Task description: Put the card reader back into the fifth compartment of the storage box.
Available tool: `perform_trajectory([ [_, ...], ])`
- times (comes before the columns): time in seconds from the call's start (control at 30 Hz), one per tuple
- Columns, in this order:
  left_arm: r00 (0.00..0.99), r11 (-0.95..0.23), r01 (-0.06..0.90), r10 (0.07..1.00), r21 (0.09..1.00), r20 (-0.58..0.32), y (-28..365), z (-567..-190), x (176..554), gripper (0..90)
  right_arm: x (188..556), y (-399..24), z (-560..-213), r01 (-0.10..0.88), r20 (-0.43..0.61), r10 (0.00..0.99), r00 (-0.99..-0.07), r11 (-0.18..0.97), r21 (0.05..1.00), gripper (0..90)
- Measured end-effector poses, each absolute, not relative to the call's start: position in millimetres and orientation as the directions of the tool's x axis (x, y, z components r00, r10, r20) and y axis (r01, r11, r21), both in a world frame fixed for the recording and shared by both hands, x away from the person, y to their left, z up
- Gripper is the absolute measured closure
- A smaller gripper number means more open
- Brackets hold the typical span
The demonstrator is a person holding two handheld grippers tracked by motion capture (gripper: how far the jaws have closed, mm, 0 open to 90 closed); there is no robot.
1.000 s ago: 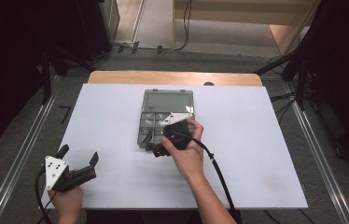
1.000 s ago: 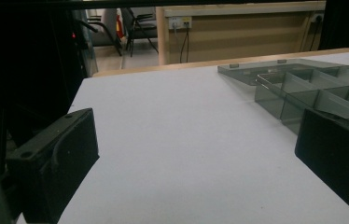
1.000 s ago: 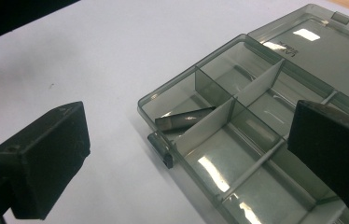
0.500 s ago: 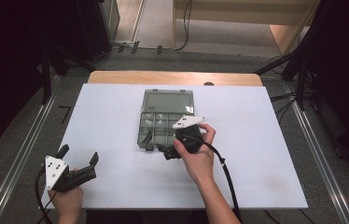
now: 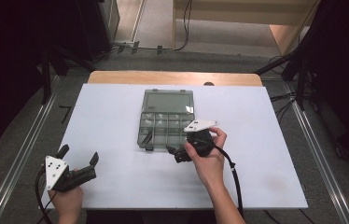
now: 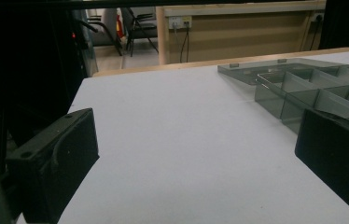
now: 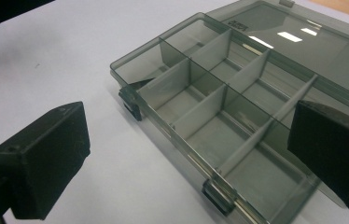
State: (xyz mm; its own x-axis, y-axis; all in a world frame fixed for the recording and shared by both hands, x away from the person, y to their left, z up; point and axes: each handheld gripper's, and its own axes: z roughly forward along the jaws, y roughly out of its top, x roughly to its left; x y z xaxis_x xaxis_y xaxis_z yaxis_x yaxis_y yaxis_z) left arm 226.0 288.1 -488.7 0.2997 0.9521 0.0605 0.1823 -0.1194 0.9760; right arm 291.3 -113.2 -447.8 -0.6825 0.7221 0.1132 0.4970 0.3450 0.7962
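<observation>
A smoky grey compartment box (image 5: 165, 126) lies open at the table's middle, its lid (image 5: 168, 100) folded flat toward the far side. Its several compartments (image 7: 210, 116) look empty, and two latches hang on the near wall. My right gripper (image 5: 176, 153) hovers just off the box's near right corner, open, with the box's front edge between and below its jaws (image 7: 186, 154). My left gripper (image 5: 78, 155) rests low at the table's near left, open and holding nothing (image 6: 196, 158). The box (image 6: 312, 88) sits off to its right.
The white tabletop (image 5: 256, 140) has bare room left and right of the box. A wooden strip (image 5: 172, 77) runs along the far edge. Metal rails (image 5: 18, 158) flank the table. Dark stands and floor cables (image 5: 163, 46) lie beyond it.
My right gripper has drawn back from over the box's near compartments, moving right and a little toward the person. The left gripper has stayed put.
</observation>
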Motion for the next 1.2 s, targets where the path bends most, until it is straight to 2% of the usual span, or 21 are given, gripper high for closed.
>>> perform_trajectory([
  [1.2, 0.3, -0.12, 0.183, 0.952, 0.976, 0.061, 288, -489, 226, 0.0, 267, -183, -458, 0.512, 0.116, 0.787, -0.606, 0.275, 0.814, 0.0],
])
